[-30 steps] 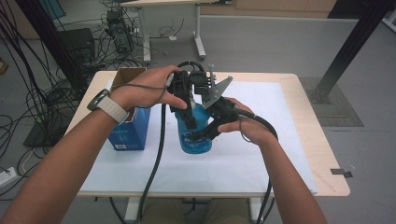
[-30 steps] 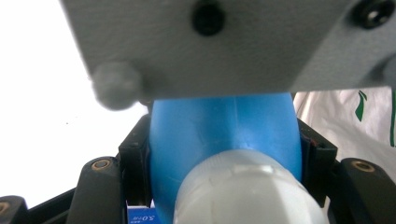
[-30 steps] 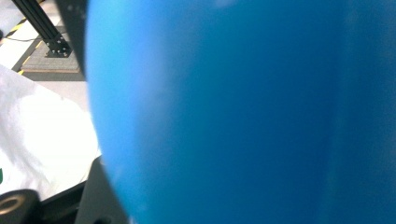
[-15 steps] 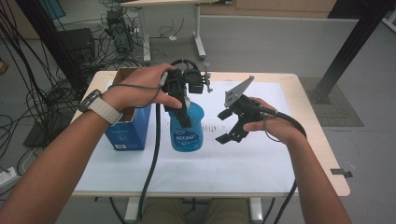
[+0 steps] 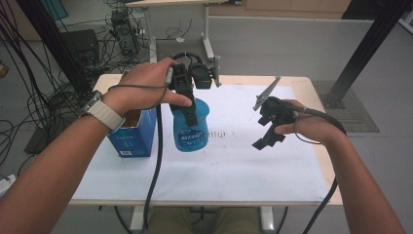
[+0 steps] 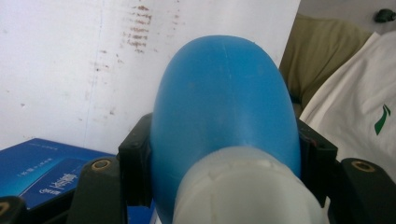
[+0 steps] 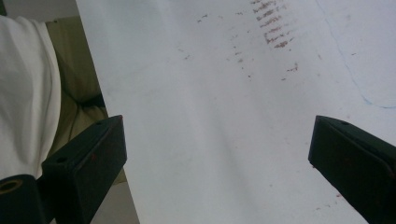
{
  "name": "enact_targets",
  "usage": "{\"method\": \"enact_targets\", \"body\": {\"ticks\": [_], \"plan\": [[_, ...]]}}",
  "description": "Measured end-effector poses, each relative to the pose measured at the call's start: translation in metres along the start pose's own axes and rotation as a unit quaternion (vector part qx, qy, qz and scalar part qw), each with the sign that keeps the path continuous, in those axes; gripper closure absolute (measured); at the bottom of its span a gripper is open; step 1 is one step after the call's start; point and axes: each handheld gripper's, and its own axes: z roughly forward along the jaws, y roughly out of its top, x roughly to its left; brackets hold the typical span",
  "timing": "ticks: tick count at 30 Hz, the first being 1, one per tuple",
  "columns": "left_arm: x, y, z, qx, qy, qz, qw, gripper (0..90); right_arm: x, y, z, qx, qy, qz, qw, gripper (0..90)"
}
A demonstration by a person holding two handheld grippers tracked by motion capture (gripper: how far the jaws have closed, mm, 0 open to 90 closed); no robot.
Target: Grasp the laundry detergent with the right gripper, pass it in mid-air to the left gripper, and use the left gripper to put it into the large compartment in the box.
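A blue plastic bottle [image 5: 191, 130] stands upright on the white sheet, left of the table's middle. My left gripper [image 5: 190, 108] comes down over it and is shut on its upper part. In the left gripper view the black jaws press both sides of the blue bottle [image 6: 224, 102], just above its whitish neck [image 6: 243, 186]. My right gripper [image 5: 262, 131] hovers to the right of the bottle, well apart from it. Its jaws have just been opening. In the right gripper view they stand wide, and my right gripper [image 7: 219, 154] has nothing but white paper between them.
A blue carton [image 5: 132, 134] stands just left of the bottle, close to the left forearm. The white sheet [image 5: 234, 161] covers most of the wooden table [image 5: 327, 185]. Faint reddish marks [image 7: 273, 28] smudge the paper. Cables and desk legs lie beyond the far edge.
The right gripper has let go of the bottle, opened wide and moved off to the right. The left gripper keeps its hold on the bottle and stays in place.
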Motion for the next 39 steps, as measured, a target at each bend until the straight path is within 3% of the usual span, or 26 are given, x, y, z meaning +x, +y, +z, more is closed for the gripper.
{"method": "enact_targets", "body": {"ticks": [3,6,10,14,19,29,33,39], "plan": [[0.001,0.002,-0.001,0.008,0.003,-0.021,0.9998,37.6,-0.002,-0.003,-0.002,0.006,-0.001,0.004,1.0000,4.5],[0.004,0.002,-0.005,-0.003,0.008,-0.053,0.9985,37.6,-0.003,-0.006,-0.004,0.014,-0.007,0.002,0.9999,4.7],[0.008,0.001,-0.010,-0.006,0.024,-0.081,0.9964,37.6,-0.003,-0.010,-0.008,0.016,-0.009,0.004,0.9998,4.9],[0.012,-0.001,-0.015,-0.008,0.031,-0.119,0.9924,37.6,-0.004,-0.014,-0.010,0.022,-0.012,0.001,0.9997,5.1],[0.015,0.000,-0.020,0.006,0.037,-0.153,0.9875,37.6,-0.005,-0.018,-0.012,0.030,-0.012,0.000,0.9995,5.5],[0.020,0.001,-0.038,0.008,0.045,-0.223,0.9738,37.6,-0.009,-0.029,-0.011,0.041,-0.018,0.004,0.9990,5.8],[0.022,-0.001,-0.045,0.009,0.050,-0.250,0.9670,37.6,-0.010,-0.030,-0.013,0.040,-0.019,0.000,0.9990,5.8],[0.027,-0.008,-0.053,0.004,0.058,-0.278,0.9587,37.6,-0.010,-0.031,-0.012,0.046,-0.017,-0.004,0.9988,6.1]]}}
